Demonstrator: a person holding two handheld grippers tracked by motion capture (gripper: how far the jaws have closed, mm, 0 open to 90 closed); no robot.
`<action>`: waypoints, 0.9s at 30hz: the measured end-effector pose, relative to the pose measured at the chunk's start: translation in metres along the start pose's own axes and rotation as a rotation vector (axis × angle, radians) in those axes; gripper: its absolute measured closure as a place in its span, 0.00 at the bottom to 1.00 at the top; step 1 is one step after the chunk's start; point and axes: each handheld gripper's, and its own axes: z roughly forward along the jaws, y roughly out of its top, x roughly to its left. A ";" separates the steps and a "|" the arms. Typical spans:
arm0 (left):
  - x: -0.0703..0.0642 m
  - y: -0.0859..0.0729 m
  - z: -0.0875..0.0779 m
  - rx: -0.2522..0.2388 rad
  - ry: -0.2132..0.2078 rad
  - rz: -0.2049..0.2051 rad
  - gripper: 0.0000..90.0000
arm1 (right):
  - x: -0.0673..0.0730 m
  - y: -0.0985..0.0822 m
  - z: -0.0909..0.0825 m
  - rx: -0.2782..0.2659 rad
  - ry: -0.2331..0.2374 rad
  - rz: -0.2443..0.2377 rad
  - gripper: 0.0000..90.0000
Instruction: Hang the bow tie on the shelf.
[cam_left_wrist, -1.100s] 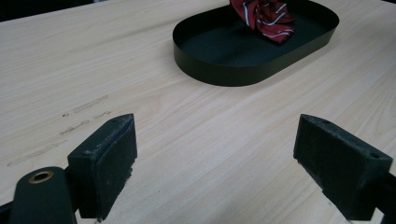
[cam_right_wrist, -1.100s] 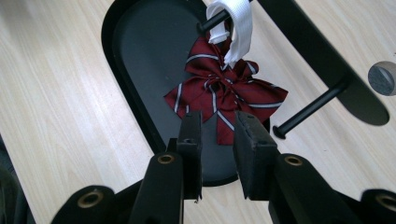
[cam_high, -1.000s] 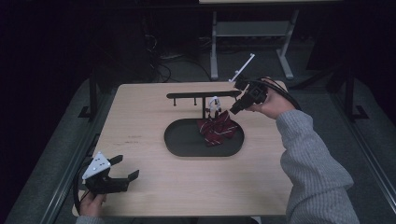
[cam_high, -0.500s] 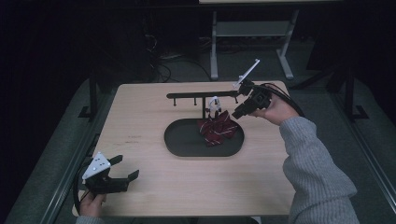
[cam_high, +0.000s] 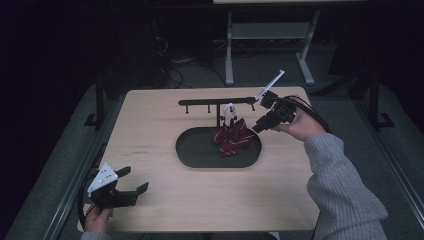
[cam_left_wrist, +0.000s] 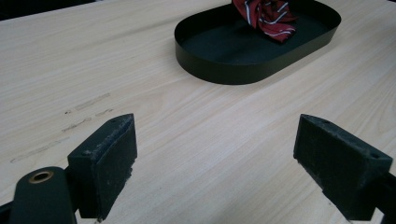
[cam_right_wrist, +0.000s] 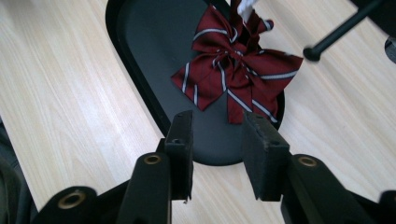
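Both tools open, right tool drawn back from bow tie, left tool unmoved

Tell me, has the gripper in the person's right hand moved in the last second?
Yes, slightly. In the high view the right gripper has drawn a little away from the black rack, toward the table's right edge.

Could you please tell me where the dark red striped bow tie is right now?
In the high view, the dark red striped bow tie lies in the right half of the black oval tray, below the black rack, left of the right gripper.
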 end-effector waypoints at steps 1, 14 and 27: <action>0.000 0.000 0.000 0.002 -0.001 0.000 0.15 | 0.000 -0.002 0.001 -0.001 -0.002 0.002 0.70; -0.001 0.000 0.000 0.004 -0.004 0.003 0.15 | 0.003 -0.025 0.006 -0.017 -0.005 0.027 0.66; -0.001 0.000 0.001 0.007 -0.002 0.008 0.15 | 0.008 -0.042 0.007 -0.045 -0.008 0.049 0.60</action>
